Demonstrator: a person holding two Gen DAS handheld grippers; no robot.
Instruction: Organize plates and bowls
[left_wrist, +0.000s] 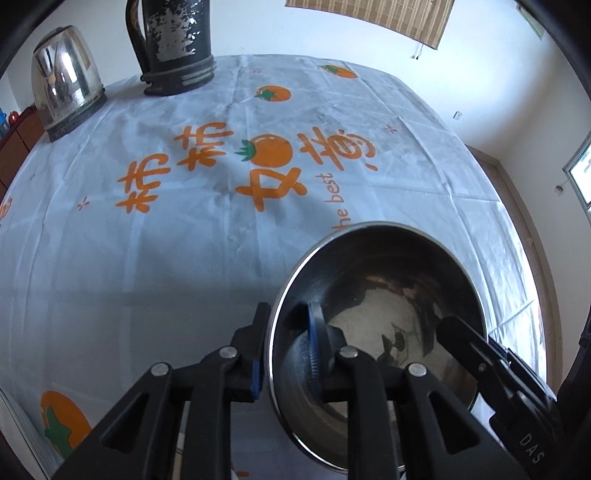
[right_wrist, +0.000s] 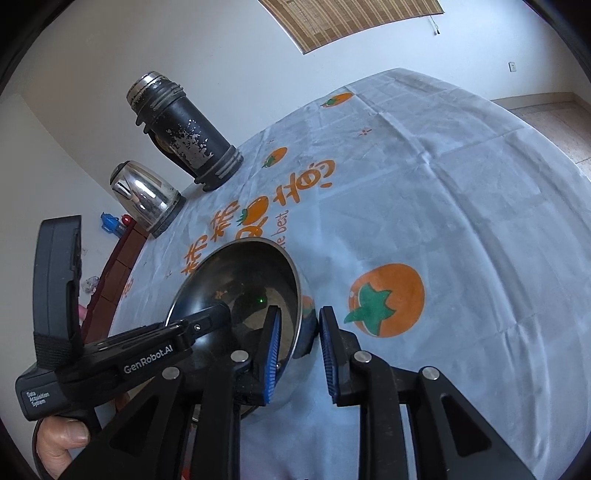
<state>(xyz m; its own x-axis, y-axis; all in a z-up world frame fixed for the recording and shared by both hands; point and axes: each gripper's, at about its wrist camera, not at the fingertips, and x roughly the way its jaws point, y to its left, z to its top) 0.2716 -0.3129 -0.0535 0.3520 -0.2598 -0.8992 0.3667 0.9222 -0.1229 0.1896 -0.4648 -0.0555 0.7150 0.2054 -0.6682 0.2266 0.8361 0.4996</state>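
Shiny steel makes up the round metal bowl (left_wrist: 376, 332) that sits tipped up over the white tablecloth with orange fruit pictures (left_wrist: 184, 258). Both tools have hold of it at once.

The left gripper (left_wrist: 286, 354) has its two black fingers closed on the bowl's near left rim. One blue pad (left_wrist: 314, 343) is inside the bowl and the other finger is outside, with the thin wall pinched between them.

From the right wrist view, the right gripper (right_wrist: 297, 354) straddles the bowl's (right_wrist: 236, 295) right rim. Its left blue pad (right_wrist: 271, 354) is inside the bowl and its right blue pad (right_wrist: 328, 354) is outside. There is a small gap between the outer pad and the wall, so this one is a little open and I cannot tell if it grips tight.

The left tool's black body reaches in from the left in that view, and a bare hand (right_wrist: 62, 446) holds its handle.

At the far edge of the table stand a tall black flask with peeling paint (left_wrist: 173, 40) and a shiny silver kettle (left_wrist: 66, 88), just beside each other and well apart from the bowl.
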